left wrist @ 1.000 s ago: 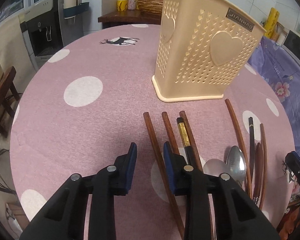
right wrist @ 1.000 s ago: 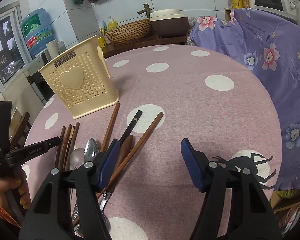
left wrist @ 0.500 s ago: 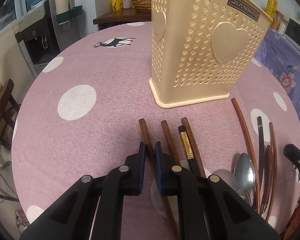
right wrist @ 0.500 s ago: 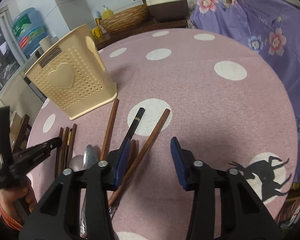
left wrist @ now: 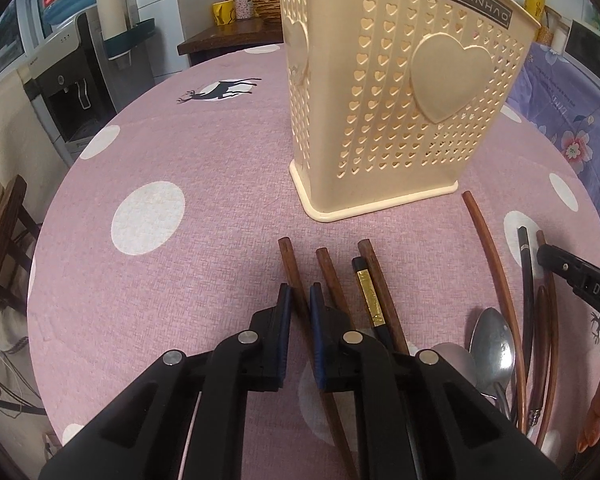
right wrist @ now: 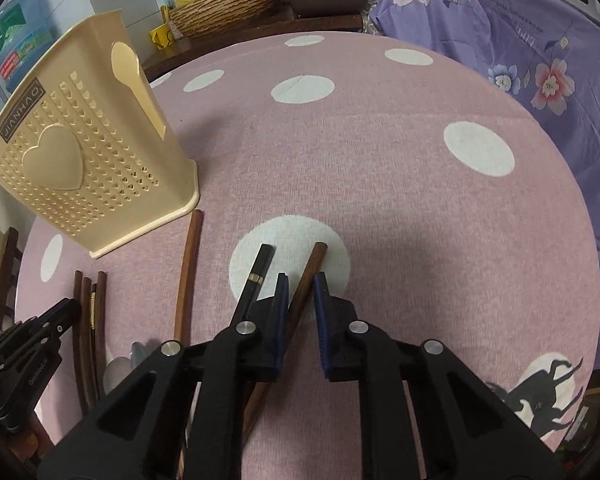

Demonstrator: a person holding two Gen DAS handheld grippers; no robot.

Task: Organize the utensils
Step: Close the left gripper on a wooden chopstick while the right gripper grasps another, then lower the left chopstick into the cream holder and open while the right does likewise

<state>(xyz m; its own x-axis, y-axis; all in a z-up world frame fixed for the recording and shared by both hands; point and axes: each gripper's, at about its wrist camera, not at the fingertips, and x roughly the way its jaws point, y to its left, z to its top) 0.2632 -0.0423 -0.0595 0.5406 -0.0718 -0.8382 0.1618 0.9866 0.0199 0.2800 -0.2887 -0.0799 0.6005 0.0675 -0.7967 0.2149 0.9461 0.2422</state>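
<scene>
A cream perforated utensil holder (left wrist: pixel 400 92) stands upright on the pink dotted tablecloth; it also shows in the right wrist view (right wrist: pixel 76 168). My left gripper (left wrist: pixel 299 300) is shut on the leftmost brown chopstick (left wrist: pixel 290 264), which lies on the cloth beside two more brown chopsticks and a black one with a gold band (left wrist: pixel 368 296). My right gripper (right wrist: pixel 301 284) is closed around another brown chopstick (right wrist: pixel 314 260), next to a black chopstick (right wrist: pixel 260 268). Two metal spoons (left wrist: pixel 492 340) lie to the right.
A long brown chopstick (right wrist: pixel 188 268) lies near the holder's base. The round table's edge (left wrist: pixel 48 216) drops off at left toward a wooden stool (left wrist: pixel 4 240). A purple floral cloth (right wrist: pixel 540 48) covers furniture at right. A water dispenser (left wrist: pixel 72 92) stands behind.
Both grippers have moved forward and down and closed: the left onto the leftmost brown chopstick, the right around the brown chopstick on the white dot.
</scene>
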